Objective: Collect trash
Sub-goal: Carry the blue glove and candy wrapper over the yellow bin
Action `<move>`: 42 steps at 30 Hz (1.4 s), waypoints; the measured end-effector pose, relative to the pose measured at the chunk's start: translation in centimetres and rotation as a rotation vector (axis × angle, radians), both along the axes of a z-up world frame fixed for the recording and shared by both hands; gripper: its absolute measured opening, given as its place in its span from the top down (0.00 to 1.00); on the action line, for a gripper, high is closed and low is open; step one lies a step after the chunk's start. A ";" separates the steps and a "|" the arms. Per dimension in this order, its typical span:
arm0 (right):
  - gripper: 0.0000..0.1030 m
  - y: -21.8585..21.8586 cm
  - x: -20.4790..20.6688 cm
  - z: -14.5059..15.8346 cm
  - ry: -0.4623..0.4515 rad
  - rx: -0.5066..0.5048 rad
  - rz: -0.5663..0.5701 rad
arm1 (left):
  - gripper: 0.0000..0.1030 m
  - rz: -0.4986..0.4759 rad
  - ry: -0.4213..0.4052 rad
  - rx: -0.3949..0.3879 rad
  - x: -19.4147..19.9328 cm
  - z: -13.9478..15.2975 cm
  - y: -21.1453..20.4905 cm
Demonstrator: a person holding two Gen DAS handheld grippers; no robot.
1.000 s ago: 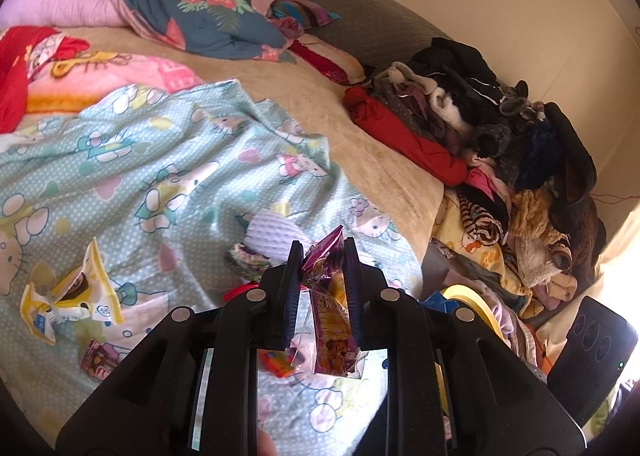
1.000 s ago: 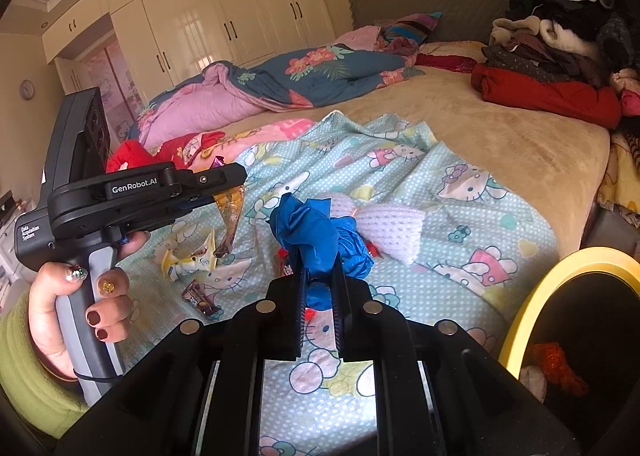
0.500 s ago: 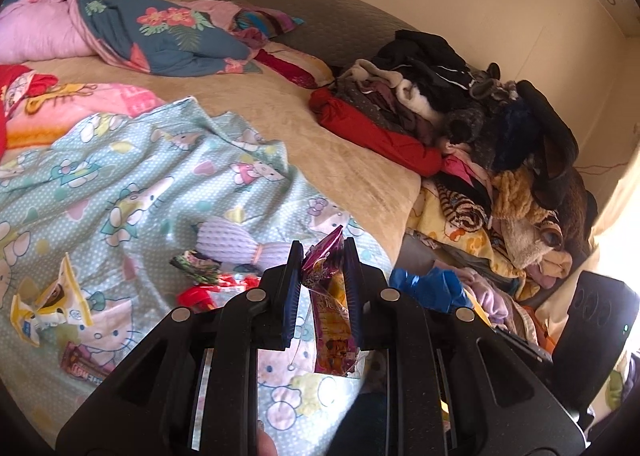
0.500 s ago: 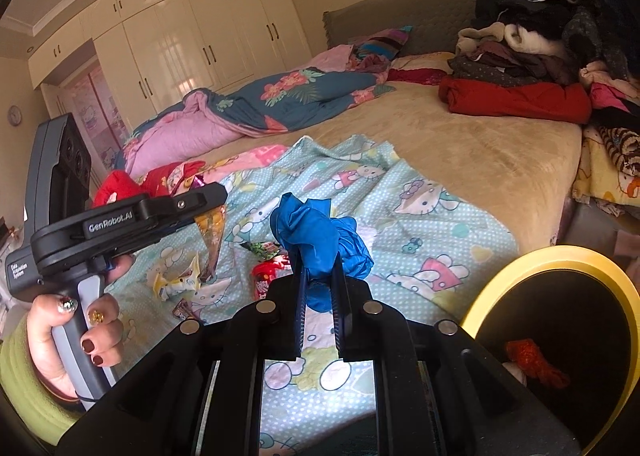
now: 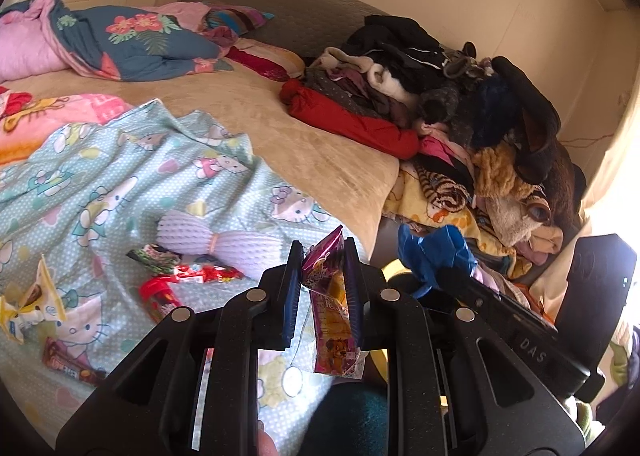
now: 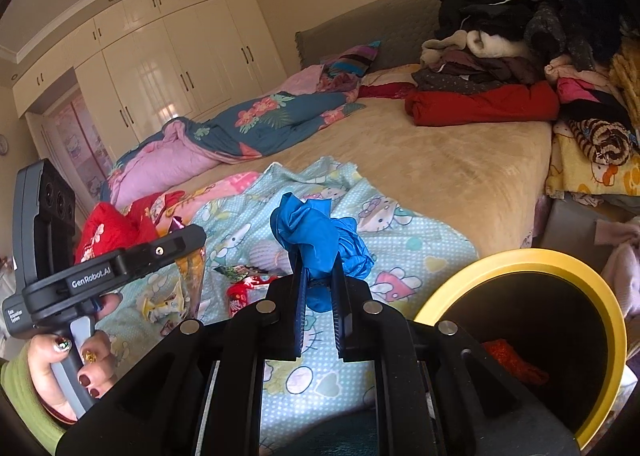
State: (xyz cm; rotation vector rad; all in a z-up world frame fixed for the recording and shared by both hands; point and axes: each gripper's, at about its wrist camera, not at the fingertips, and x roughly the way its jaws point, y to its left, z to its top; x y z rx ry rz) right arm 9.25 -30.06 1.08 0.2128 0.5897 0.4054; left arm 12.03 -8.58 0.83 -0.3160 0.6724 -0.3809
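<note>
With the left gripper (image 5: 323,288) pinching a purple wrapper (image 5: 334,320) and the right gripper (image 6: 319,296) clamped on a blue wad (image 6: 320,236), both loads hang over the bed edge beside the yellow-rimmed bin (image 6: 592,296), so the carry-to-bin step looks underway, and next each needs positioning above the opening before release.

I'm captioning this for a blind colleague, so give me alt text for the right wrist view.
The right gripper has its jaws shut on a crumpled blue plastic wad above a bed with a pale blue cartoon-cat sheet. A yellow-rimmed black bin stands lower right; at left, a hand holds the left gripper over scattered snack wrappers.
</note>
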 end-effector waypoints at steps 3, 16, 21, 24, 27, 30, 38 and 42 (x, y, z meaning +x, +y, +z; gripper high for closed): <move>0.89 -0.8 -0.2 0.2 -0.006 0.006 -0.016 | 0.86 -0.015 -0.002 0.005 -0.1 0.2 -0.8; 0.89 -6.6 -0.8 0.4 -0.014 0.045 -0.141 | 0.86 -0.090 -0.009 0.024 -0.9 0.4 -5.6; 0.89 -8.8 -1.2 0.4 -0.015 0.034 -0.199 | 0.86 -0.123 -0.008 0.037 -1.1 0.2 -7.7; 0.89 -10.2 -1.4 0.1 -0.007 0.037 -0.228 | 0.86 -0.143 -0.003 0.043 -1.1 0.0 -9.1; 0.89 -11.5 -1.4 -0.4 0.000 0.039 -0.253 | 0.86 -0.169 0.001 0.054 -1.3 -0.5 -10.6; 0.89 -12.6 -1.3 -0.9 0.013 0.044 -0.277 | 0.86 -0.199 0.000 0.073 -1.4 -1.0 -12.1; 0.89 -15.3 -1.1 -3.1 0.068 0.069 -0.328 | 0.86 -0.260 0.027 0.106 -0.8 -3.0 -15.3; 0.89 -16.3 -1.1 -3.8 0.089 0.078 -0.345 | 0.86 -0.283 0.054 0.123 -0.3 -4.5 -16.7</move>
